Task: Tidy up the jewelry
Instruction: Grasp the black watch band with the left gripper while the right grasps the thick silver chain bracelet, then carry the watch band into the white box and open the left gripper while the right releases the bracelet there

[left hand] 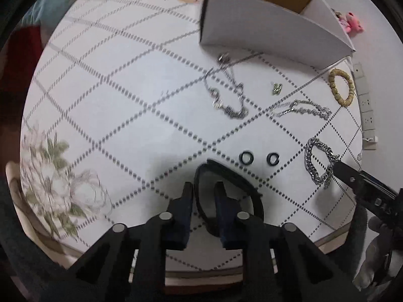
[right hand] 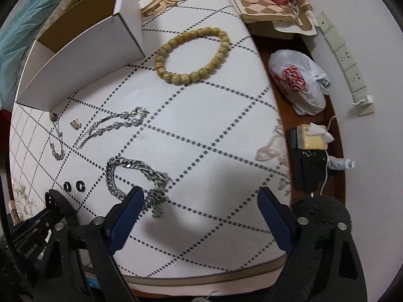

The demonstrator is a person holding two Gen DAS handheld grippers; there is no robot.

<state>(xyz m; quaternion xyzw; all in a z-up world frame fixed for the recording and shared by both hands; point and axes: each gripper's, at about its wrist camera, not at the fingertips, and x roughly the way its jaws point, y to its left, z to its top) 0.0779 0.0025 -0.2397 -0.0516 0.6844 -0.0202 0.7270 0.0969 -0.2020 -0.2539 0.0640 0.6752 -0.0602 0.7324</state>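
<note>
Jewelry lies on a white quilted table (left hand: 121, 115). My left gripper (left hand: 203, 188) is partly closed around one side of a black band bracelet (left hand: 236, 178); its fingers are a small gap apart. Two black rings (left hand: 245, 157) lie just beyond. My right gripper (right hand: 199, 196) is wide open and empty, its left finger (right hand: 131, 201) beside a thick silver chain bracelet (right hand: 136, 173), which also shows in the left wrist view (left hand: 317, 161). A tan beaded bracelet (right hand: 192, 55) lies farther off. An open white cardboard box (right hand: 75, 58) stands at the back.
Thin silver chains (right hand: 110, 125) (left hand: 226, 98), a small gold charm (right hand: 75, 123) and a second chain (left hand: 302, 109) lie mid-table. Off the table's right edge are a tied plastic bag (right hand: 297, 83), a tissue box (right hand: 312, 138), wall sockets (right hand: 347, 60) and a pink toy (left hand: 351, 22).
</note>
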